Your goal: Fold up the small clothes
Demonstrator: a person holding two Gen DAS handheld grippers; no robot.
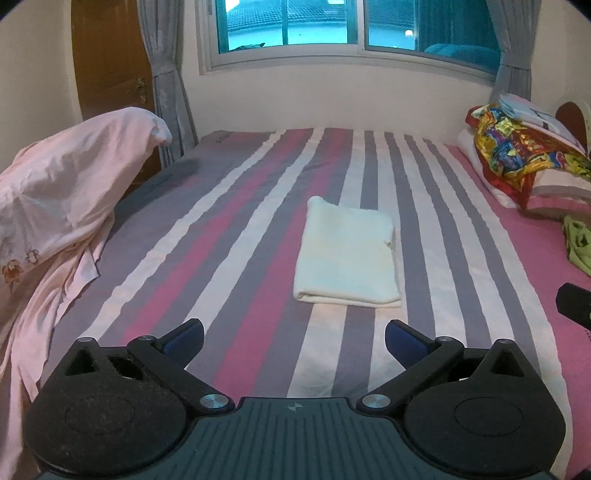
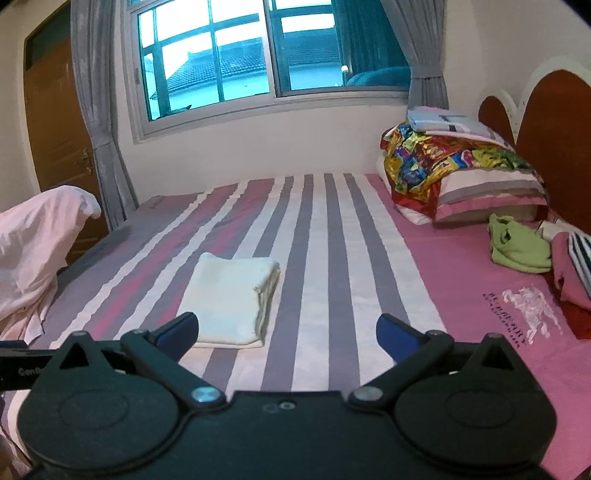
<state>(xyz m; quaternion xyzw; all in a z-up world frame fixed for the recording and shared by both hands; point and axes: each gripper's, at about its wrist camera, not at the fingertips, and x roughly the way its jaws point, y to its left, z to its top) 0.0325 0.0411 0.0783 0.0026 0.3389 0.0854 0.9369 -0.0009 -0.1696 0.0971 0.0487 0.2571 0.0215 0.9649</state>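
A white cloth (image 1: pixel 347 254) was seen lying folded in a neat block on the striped bed sheet (image 1: pixel 236 236), near the middle of the bed. In the right wrist view the same cloth (image 2: pixel 231 299) was seen with its stacked edges on its right side. Nothing was touching it.

The left gripper (image 1: pixel 294 338) was held above the near part of the bed, just short of the folded cloth. Its two fingers were spread wide apart, and nothing was held between them. One blue pad (image 1: pixel 183 341) was seen on each finger.

The right gripper (image 2: pixel 287 330) was held a little to the right of the cloth. Its fingers were spread wide too, and nothing was held by them. Its left fingertip (image 2: pixel 179 328) was seen in front of the near corner of the cloth, but it could not be told if they touched.

A green piece of clothing (image 2: pixel 517 245) was seen lying crumpled on the pink part of the sheet, far to the right, well apart from the white cloth. Just beside it, at the right edge, more clothes (image 2: pixel 572 269) in pink and stripes were piled. A bright patterned pillow (image 2: pixel 443 158) was placed at the far right, by the headboard (image 2: pixel 554 122). A pale pink blanket (image 1: pixel 62 192) was heaped on the left side of the bed. A window (image 1: pixel 325 26) with grey curtains (image 1: pixel 162 74) was seen in the far wall.
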